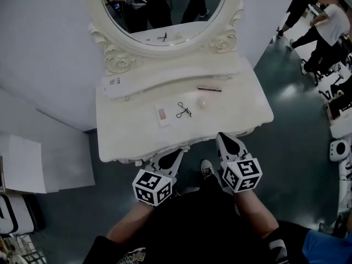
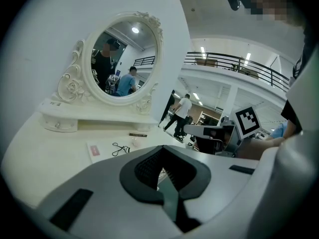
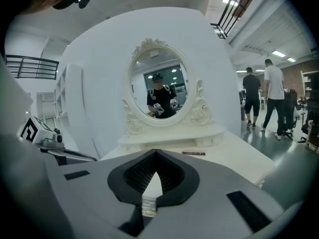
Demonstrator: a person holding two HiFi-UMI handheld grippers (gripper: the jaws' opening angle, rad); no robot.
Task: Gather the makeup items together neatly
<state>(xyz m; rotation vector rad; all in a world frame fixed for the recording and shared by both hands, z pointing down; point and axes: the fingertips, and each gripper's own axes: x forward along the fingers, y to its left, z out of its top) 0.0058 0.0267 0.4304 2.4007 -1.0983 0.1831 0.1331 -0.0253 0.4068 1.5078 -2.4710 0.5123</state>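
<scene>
Head view looks steeply down on a white, carved bench (image 1: pixel 242 111) with an oval mirror (image 1: pixel 165 15) rising at its back. Four makeup items lie scattered across the middle of the bench, well apart from our tongs. At the left is a flat white packet (image 1: pixel 162 115) with a pink label. A dark eyelash curler (image 1: pixel 183 110) sits just beside it to the right, and a small pale round piece (image 1: pixel 201 103) comes next along. A slim dark pencil (image 1: pixel 209 89) lies crosswise farther back, near the raised shelf under the mirror. None of the four touches another.

We hold the left tongs (image 1: pixel 177 153) and the right tongs (image 1: pixel 223 137) at the near edge of the bench. Both point toward the items, each with its marker cube toward us. Left gripper view shows the left tongs clenched, tips together, with nothing between them. Right gripper view shows the right tongs likewise clenched and empty, with the pencil visible beyond them.
</scene>
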